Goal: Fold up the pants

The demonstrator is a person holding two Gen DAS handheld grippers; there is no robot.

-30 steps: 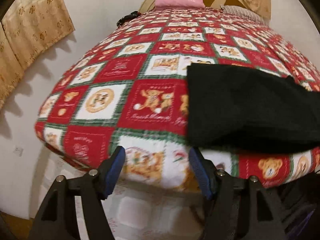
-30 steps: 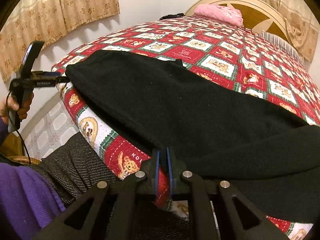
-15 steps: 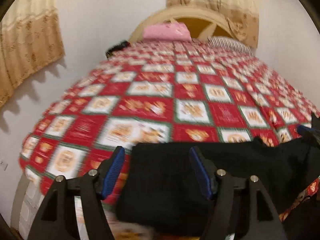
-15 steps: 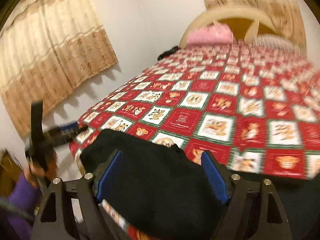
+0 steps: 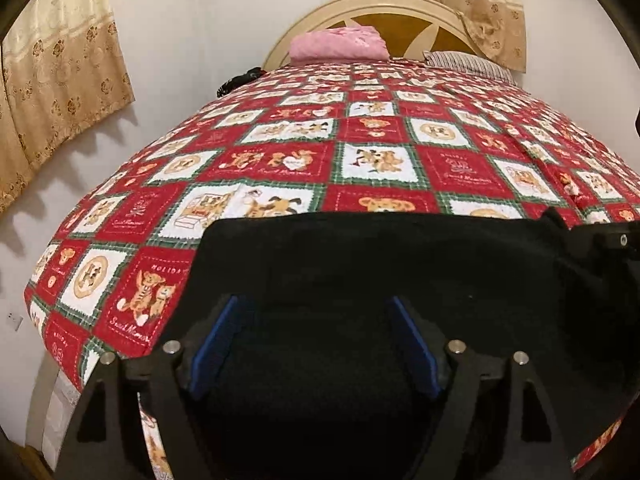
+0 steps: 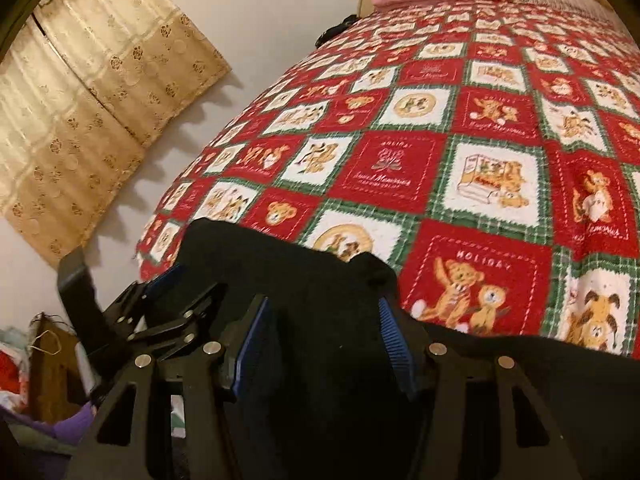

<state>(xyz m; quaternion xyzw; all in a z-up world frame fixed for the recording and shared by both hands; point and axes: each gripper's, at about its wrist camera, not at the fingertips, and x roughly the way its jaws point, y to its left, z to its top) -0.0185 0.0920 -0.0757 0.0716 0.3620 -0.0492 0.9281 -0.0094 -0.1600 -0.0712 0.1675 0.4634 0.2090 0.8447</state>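
Note:
Black pants [image 5: 380, 264] lie folded along the near edge of the bed, on a red, white and green bear-print quilt [image 5: 360, 140]. My left gripper [image 5: 314, 344] is open, its blue pads spread just above the pants near their left end. My right gripper [image 6: 320, 340] is open over the pants [image 6: 320, 292] close to a small raised fold of cloth. The left gripper also shows at the left of the right wrist view [image 6: 160, 292]. The right gripper's body shows at the right edge of the left wrist view [image 5: 616, 240].
A pink folded cloth [image 5: 338, 44] and a striped pillow [image 5: 468, 62] lie at the cream headboard [image 5: 384, 4]. A white wall with beige curtains [image 6: 92, 112] runs along the bed's left side. A black item [image 5: 240, 80] sits at the far left edge.
My right gripper has gone from shut to open. Both grippers moved up from the bed's edge to hover over the pants, which now lie folded over in front of them.

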